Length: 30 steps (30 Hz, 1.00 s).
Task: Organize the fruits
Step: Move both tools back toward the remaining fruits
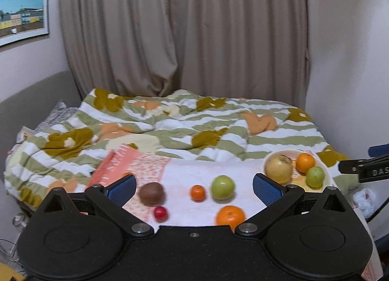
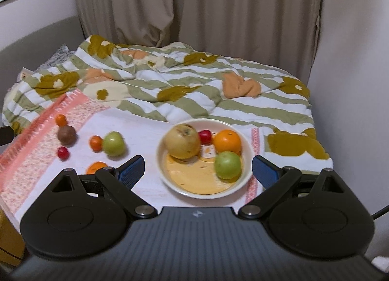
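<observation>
Currently both tools are hovering with jaws spread wide and nothing between them: the left hand-held gripper point(image 1: 194, 187) is facing the loose fruit, the right hand-held gripper point(image 2: 198, 170) is facing the bowl point(image 2: 248, 157). Already sitting in the bowl are a yellow apple point(image 2: 181, 141), an orange point(image 2: 227, 141), a green apple point(image 2: 228, 164) and a cherry point(image 2: 205, 136). Waiting on the white cloth point(image 1: 184, 171), left of the bowl, are a kiwi point(image 1: 151, 193), a small tangerine point(image 1: 197, 192), another green apple point(image 1: 223, 187), a near orange point(image 1: 230, 217) and a red cherry point(image 1: 160, 213). Judging by position, the left tool should be centring on one round fruit (they roll easily) and squeezing across its widest part. Only the letters "DAS" point(image 1: 379, 172) are readable, on the black arm at far right.
</observation>
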### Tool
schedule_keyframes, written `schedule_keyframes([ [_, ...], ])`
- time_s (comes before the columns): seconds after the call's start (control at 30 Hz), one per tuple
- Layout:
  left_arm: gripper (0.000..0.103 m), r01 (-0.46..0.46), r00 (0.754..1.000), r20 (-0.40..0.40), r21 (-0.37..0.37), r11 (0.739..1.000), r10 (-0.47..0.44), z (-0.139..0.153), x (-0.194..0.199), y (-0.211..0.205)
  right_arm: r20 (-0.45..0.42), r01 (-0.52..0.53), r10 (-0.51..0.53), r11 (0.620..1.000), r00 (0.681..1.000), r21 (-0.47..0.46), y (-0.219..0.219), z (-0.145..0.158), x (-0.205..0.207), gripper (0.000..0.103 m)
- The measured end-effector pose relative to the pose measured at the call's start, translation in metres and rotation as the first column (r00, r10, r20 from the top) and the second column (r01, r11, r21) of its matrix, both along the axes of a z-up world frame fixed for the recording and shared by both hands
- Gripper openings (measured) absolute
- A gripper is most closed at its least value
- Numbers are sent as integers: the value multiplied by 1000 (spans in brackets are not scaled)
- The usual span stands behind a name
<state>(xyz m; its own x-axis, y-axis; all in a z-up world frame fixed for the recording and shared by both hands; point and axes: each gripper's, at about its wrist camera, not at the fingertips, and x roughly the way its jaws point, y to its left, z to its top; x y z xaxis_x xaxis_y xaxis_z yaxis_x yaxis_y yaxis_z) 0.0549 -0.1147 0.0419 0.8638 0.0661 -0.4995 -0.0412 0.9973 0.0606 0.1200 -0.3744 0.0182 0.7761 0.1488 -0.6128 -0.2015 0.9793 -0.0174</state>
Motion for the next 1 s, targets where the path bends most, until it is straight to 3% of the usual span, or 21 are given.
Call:
schedule_keyframes([
  [0.43,103,24,999,25,-10,1000,-24,-3,-12,90,4,99,-99,995,995,17,81,10,-38,103],
  [0.73,103,116,992,-41,-49,992,-118,-28,8,144,-38,215,-214,976,976,22,129,-8,-46,103],
  [1.0,103,207,970,-120,-61,977,-213,-71,43,165,-96,245,-242,969,965,19,163,-42,-38,103],
])
